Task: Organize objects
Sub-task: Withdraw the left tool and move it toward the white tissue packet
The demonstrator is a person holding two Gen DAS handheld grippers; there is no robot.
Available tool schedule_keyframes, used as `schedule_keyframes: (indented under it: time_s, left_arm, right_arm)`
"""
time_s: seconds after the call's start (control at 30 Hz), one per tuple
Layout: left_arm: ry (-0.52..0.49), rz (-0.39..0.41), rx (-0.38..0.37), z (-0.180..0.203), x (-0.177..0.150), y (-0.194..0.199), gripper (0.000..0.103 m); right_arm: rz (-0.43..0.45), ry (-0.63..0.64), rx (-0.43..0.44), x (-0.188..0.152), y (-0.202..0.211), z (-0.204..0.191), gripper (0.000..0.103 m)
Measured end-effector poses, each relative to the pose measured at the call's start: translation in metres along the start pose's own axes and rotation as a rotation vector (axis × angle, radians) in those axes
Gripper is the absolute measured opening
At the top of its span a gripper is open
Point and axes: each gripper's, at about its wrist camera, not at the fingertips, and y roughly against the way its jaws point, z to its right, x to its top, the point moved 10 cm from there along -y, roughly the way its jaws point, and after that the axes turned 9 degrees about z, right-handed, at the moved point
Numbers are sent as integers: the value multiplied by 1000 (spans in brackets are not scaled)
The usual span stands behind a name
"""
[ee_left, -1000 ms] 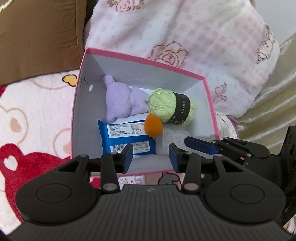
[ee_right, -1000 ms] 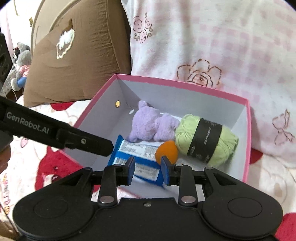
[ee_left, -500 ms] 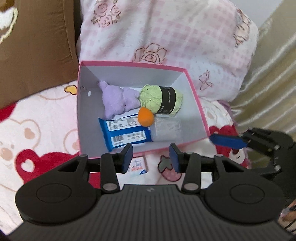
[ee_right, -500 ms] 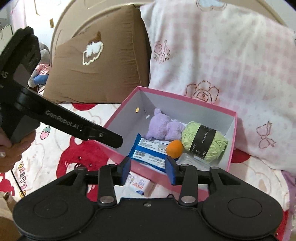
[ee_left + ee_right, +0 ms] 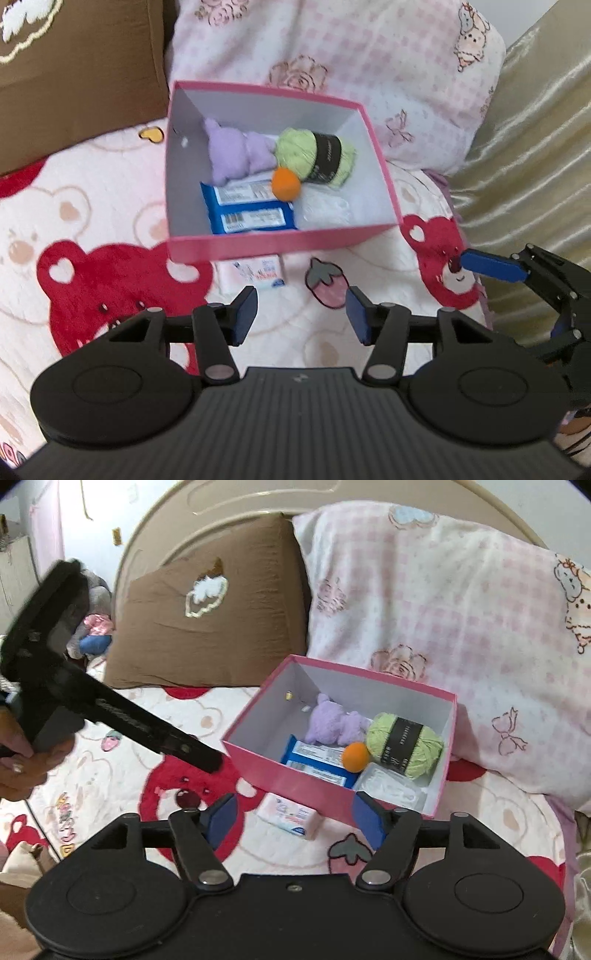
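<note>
Left wrist view, nearest first: the left gripper [image 5: 301,314] has its blue pads spread wide with nothing between them. The right gripper [image 5: 293,821] is just as wide open and empty, both hanging over the fuzzy pink-and-red bear-print blanket [image 5: 92,229]. Just past them a small pink-and-white packet [image 5: 255,275] lies right against the near wall of the pink cardboard box [image 5: 280,245]. Inside it sit a blue wipes pack [image 5: 247,214], orange ball [image 5: 285,183], purple plush toy [image 5: 232,157] and green yarn skein [image 5: 317,157]. Brown pillow [image 5: 207,627] at the far end.
</note>
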Motion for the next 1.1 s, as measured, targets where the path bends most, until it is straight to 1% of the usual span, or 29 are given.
schedule_keyframes:
  time_s: [0.1, 0.17, 0.23, 0.33, 0.43, 0.57, 0.63, 0.73, 0.93, 1.0, 1.1]
  left_arm:
    - [-11, -19, -1, 5, -9, 0, 53]
    - [-11, -26, -6, 7, -14, 1, 55]
    - [-16, -25, -4, 7, -21, -1, 56]
    - [-23, -59, 9, 1, -37, -9, 56]
    - [-19, -70, 15, -3, -47, -16, 56]
    - [-56, -51, 44, -7, -54, -21, 57]
    - [-58, -36, 40, -8, -55, -25, 61]
    - [-60, -24, 66, -15, -55, -37, 62]
    - [-9, -22, 40, -23, -60, -58, 62]
    - [14, 2, 27, -27, -60, -62, 63]
    - [55, 30, 27, -34, -59, -70, 64]
  right_arm:
    - [46, 11, 16, 1, 11, -10, 83]
    - [55, 28, 24, -1, 15, -15, 86]
    - [52, 34, 23, -4, 15, -19, 86]
    - [51, 17, 41, -11, 15, -24, 87]
    - [53, -19, 96, -23, 15, -30, 90]
    - [23, 13, 103, -37, 9, -36, 91]
    - [10, 18, 103, -42, 4, -37, 92]
    - [-3, 8, 127, -47, -5, -37, 93]
    - [-20, -59, 154, -60, -22, -29, 93]
    - [-39, -62, 127, -65, -33, -24, 93]
    - [-69, -21, 80, -73, -51, -17, 93]
